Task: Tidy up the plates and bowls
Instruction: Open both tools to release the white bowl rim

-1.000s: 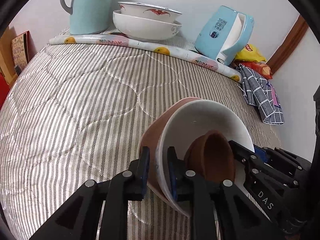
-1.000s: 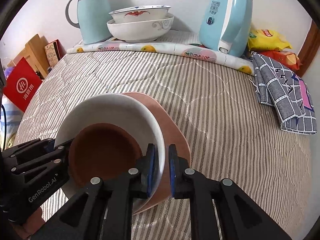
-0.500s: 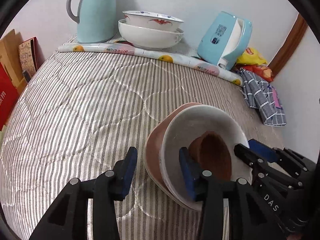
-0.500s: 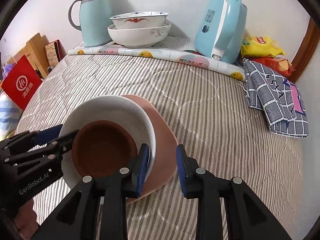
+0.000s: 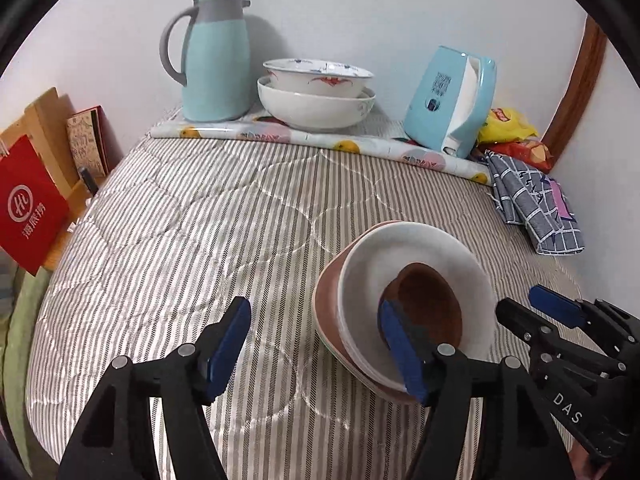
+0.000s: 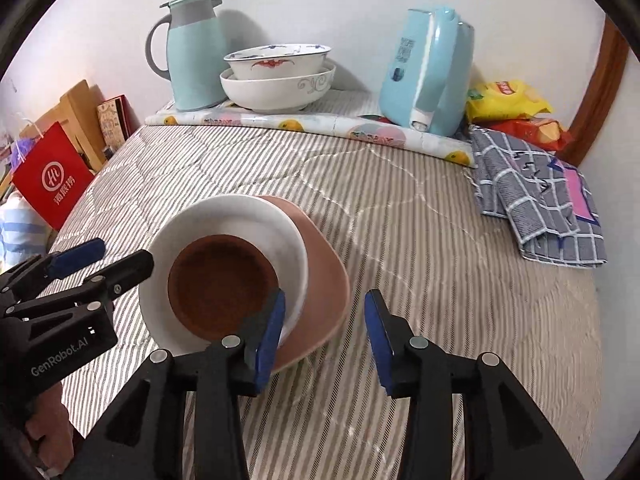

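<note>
A brown bowl (image 5: 428,300) (image 6: 220,284) sits in a white plate (image 5: 420,248) (image 6: 224,216), which rests on a pink plate (image 5: 326,304) (image 6: 320,248) on the striped quilt. My left gripper (image 5: 314,332) hangs just above the stack's left rim. Its jaws are opening and its pads are off the rim. My right gripper (image 6: 325,308) hovers over the pink plate's right rim. Its jaws are opening too and touch nothing. Each gripper shows in the other's view, the right gripper (image 5: 536,308) and the left gripper (image 6: 104,256).
Two nested white bowls (image 5: 316,96) stand at the back on a fruit-print mat, between a pale blue jug (image 5: 212,60) and a blue kettle (image 5: 452,104). A checked cloth (image 6: 536,200) and snack bags (image 6: 508,100) lie at the right. A red bag (image 5: 28,208) stands off the left edge.
Both grippers let go of the stack's rims, opened and drew up and back. The stack settled flat on the quilt.
</note>
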